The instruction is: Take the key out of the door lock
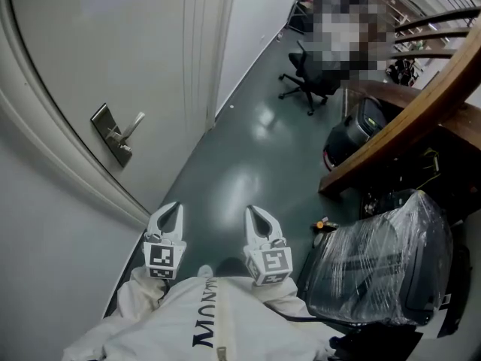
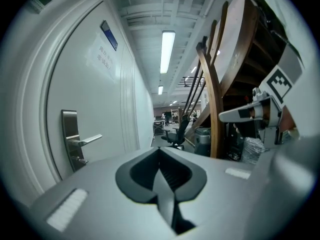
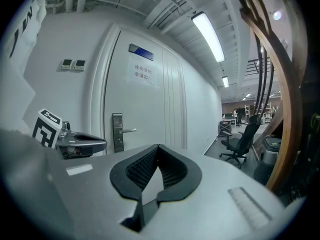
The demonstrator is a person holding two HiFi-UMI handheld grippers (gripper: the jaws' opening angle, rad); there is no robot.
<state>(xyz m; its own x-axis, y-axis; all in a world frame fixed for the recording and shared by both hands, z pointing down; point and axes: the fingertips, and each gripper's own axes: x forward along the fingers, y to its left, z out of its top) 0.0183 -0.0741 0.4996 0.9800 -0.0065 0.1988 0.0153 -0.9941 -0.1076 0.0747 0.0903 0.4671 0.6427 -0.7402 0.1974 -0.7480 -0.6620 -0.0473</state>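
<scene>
The white door point(image 1: 90, 59) fills the left of the head view, with a metal lock plate point(image 1: 111, 135) and a lever handle point(image 1: 134, 125). A small stub below the handle, likely the key point(image 1: 125, 151), sticks out of the plate. It also shows as the key point(image 2: 81, 161) in the left gripper view. Both grippers are held low, close to the person's body and well short of the door. My left gripper point(image 1: 172, 208) is shut and empty. My right gripper point(image 1: 253, 213) is shut and empty too. In the right gripper view the lock plate point(image 3: 117, 132) lies far ahead.
A black office chair point(image 1: 307, 81) stands down the dark green corridor. A plastic-wrapped chair point(image 1: 383, 262) is close at my right. A curved wooden stair rail point(image 1: 409, 122) and a black bin point(image 1: 359, 128) flank the right side. A small orange thing point(image 1: 322, 223) lies on the floor.
</scene>
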